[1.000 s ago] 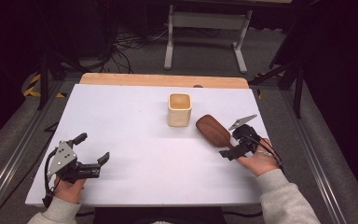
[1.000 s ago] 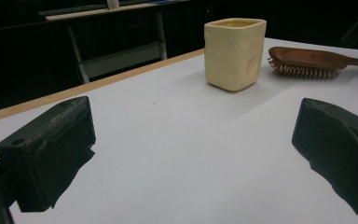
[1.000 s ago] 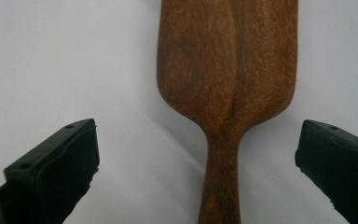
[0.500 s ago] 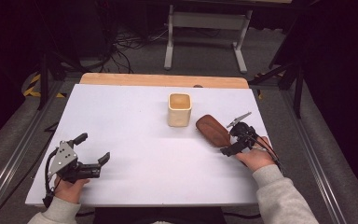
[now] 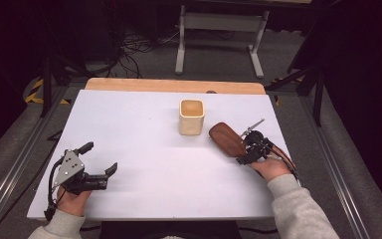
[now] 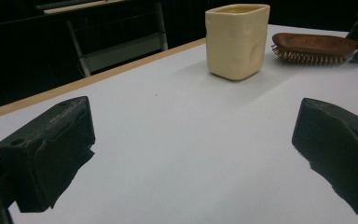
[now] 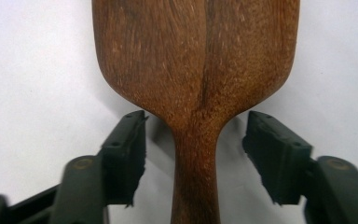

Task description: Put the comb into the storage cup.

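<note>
Right gripper (image 7: 193, 156) fingers just closing, half-wide, astride hairbrush (image 5: 227, 139) handle, not touching. Brush near bench (image 5: 129, 129) 3 o'clock edge. Left gripper (image 5: 99, 169) fingers wide, empty, open bench around.

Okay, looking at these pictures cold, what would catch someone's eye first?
The wooden hairbrush on the white table, its handle between the right gripper's closing fingers, gaps still showing on both sides. Next, the cream cup standing just left of it. The left gripper sits open, near the front edge.
</note>
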A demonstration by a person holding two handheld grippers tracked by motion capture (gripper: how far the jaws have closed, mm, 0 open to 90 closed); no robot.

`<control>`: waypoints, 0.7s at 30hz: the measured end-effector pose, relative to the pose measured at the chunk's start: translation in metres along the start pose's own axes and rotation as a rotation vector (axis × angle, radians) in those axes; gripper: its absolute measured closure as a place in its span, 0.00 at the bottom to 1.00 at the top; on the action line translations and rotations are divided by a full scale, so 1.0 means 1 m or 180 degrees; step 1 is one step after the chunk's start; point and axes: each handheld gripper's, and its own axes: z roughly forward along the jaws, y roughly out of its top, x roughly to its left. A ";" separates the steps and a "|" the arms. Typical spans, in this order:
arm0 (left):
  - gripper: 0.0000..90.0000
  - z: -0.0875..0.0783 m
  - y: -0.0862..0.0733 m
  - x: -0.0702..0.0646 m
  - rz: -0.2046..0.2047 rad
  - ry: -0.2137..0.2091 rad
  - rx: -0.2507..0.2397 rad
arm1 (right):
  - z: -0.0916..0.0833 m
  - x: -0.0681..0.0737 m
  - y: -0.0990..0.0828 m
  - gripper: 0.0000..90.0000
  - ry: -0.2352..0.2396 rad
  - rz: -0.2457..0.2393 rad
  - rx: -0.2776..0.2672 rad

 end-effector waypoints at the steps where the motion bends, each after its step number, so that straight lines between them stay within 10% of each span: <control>1: 0.00 0.000 0.000 0.000 0.0003 -0.0016 -0.0010 | 0.000 0.000 0.000 0.49 0.0001 0.0000 0.0006; 21: 0.00 -0.003 0.001 0.002 -0.0143 -0.0310 0.0167 | 0.000 0.004 0.004 0.80 -0.0022 0.0029 0.0087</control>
